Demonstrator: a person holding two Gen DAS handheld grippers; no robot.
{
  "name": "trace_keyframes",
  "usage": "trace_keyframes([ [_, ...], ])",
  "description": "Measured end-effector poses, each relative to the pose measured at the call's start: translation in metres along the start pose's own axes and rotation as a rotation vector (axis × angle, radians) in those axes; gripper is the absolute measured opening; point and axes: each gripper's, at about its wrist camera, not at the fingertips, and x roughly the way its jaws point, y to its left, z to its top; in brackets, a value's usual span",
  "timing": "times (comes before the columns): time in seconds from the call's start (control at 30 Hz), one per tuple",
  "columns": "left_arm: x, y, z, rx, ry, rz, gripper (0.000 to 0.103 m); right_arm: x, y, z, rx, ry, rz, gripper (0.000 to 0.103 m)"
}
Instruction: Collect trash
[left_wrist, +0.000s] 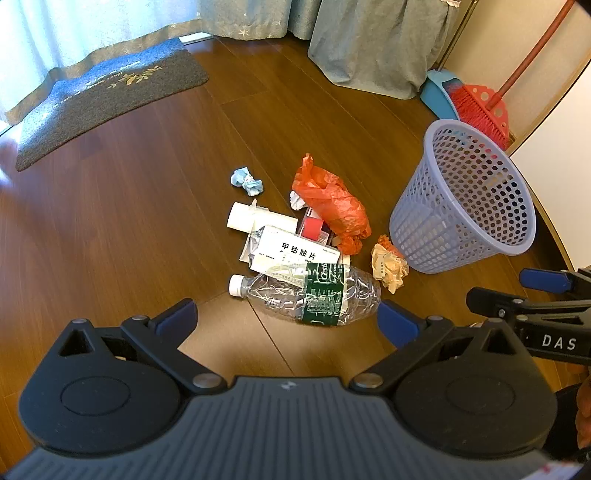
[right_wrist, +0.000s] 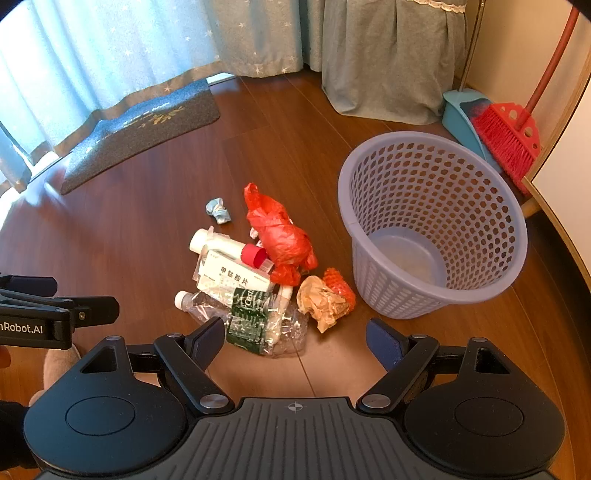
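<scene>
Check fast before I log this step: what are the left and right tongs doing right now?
Left tongs: open, holding nothing, above the crushed bottle.
Right tongs: open, holding nothing, above the floor near the bottle.

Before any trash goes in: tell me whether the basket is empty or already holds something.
Empty. The right wrist view looks straight into the basket and shows its bare bottom; all the trash lies on the floor beside it.

1. The broom (right_wrist: 508, 144) handle runs out of the top edge in both views.
2. The dustpan (right_wrist: 463, 114) is partly hidden behind the broom head.
3. The medicine box (left_wrist: 291, 254) – its small print is too fine to read.
4. The red bag (left_wrist: 332, 203) covers part of a white paper scrap and a red-capped tube (right_wrist: 255, 256).
5. The doormat (left_wrist: 96, 99) lettering is blurred.
</scene>
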Motion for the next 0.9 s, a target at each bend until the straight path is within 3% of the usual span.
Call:
trace_keyframes([
  [0.33,0.0002,0.0001,0.0021,-0.009,0.001,0.006,0.102,-0.0002,0.0009,-0.0002,-0.003,0.002,-0.001,0.082],
  [0.6,0.0007,0.0005,0.0026,-0.054,-0.006,0.026,0.102,0.0001,0.0012,-0.0003,-0.003,0.002,-0.002,0.082],
  [0.63,0.0004,0.0004,0.0021,-0.130,-0.018,0.062,0.102,0.0000,0.0012,-0.0004,-0.004,0.002,-0.001,0.082],
  [0.9,0.0004,0.0005,0.0016,-0.136,-0.020,0.060,0.102,0.0000,0.0012,0.0003,-0.007,0.001,-0.002,0.082],
])
